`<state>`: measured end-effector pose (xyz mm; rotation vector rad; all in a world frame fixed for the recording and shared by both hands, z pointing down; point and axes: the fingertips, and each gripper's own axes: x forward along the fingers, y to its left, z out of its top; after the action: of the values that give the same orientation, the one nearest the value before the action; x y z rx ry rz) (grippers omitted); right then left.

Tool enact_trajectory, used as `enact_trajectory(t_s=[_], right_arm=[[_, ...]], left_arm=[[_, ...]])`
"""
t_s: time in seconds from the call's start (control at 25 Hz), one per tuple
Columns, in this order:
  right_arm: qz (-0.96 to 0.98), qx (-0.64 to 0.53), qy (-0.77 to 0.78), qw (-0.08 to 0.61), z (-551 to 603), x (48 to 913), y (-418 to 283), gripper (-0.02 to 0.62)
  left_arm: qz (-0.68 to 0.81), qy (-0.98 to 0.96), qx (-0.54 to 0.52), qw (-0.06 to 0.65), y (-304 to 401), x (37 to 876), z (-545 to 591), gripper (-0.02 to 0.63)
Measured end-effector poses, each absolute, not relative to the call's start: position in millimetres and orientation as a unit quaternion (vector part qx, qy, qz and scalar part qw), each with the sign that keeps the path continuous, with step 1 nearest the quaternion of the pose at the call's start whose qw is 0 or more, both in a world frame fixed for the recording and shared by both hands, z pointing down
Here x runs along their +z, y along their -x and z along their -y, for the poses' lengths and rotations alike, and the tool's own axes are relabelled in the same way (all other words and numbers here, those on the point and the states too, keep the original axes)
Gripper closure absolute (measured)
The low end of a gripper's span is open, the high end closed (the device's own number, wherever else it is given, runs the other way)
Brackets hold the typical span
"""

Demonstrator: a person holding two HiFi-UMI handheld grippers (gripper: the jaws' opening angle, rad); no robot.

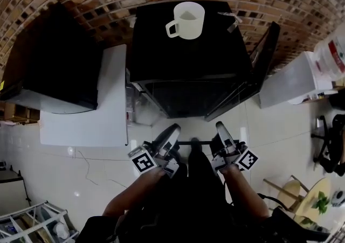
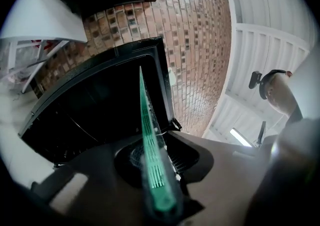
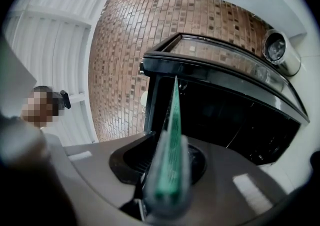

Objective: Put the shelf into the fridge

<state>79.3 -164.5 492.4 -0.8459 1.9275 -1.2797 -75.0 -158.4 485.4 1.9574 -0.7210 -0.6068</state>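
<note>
A black mini fridge (image 1: pixel 188 53) stands against the brick wall with its door (image 1: pixel 256 67) swung open to the right and its dark inside (image 1: pixel 188 99) facing me. I hold a clear glass shelf (image 1: pixel 194 143) level just in front of the opening, one gripper on each side edge. My left gripper (image 1: pixel 173 138) is shut on its left edge, which shows as a green strip (image 2: pixel 148 140) running from the jaws (image 2: pixel 162 205) toward the fridge (image 2: pixel 95 104). My right gripper (image 1: pixel 221 135) is shut on the right edge (image 3: pixel 172 135), also seen near the jaws (image 3: pixel 167 195).
A white mug (image 1: pixel 187 20) sits on the fridge top. A white counter (image 1: pixel 105 102) with a black appliance (image 1: pixel 48 69) stands at the left, and a white box (image 1: pixel 288 80) at the right. A small round table (image 1: pixel 307 193) and a wire rack (image 1: pixel 32 226) are near my feet.
</note>
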Motion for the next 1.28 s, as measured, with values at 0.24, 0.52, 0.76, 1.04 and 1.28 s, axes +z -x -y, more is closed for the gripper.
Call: enact_trajectory(t_s=[0.24, 0.52, 0.76, 1.04, 1.28], right_arm=[[-0.734, -0.495, 0.319, 0.337, 166, 504, -78, 0.554], [-0.743, -0.497, 0.318, 0.316, 171, 513, -65, 0.551], [-0.739, -0.505, 0.324, 0.306, 181, 529, -64, 0.548], [-0.734, -0.516, 0.329, 0.295, 192, 548, -67, 0.546], [-0.733, -0.521, 0.328, 0.291, 204, 555, -66, 0.545]], left_arm=[[0.287, -0.8, -0.258, 0.46, 75, 488, 163, 0.568], [0.302, -0.784, -0.263, 0.475, 88, 503, 161, 0.568], [0.311, -0.774, -0.257, 0.489, 90, 521, 169, 0.566], [0.317, -0.754, -0.254, 0.516, 87, 546, 176, 0.565], [0.325, -0.747, -0.254, 0.521, 88, 554, 187, 0.566]])
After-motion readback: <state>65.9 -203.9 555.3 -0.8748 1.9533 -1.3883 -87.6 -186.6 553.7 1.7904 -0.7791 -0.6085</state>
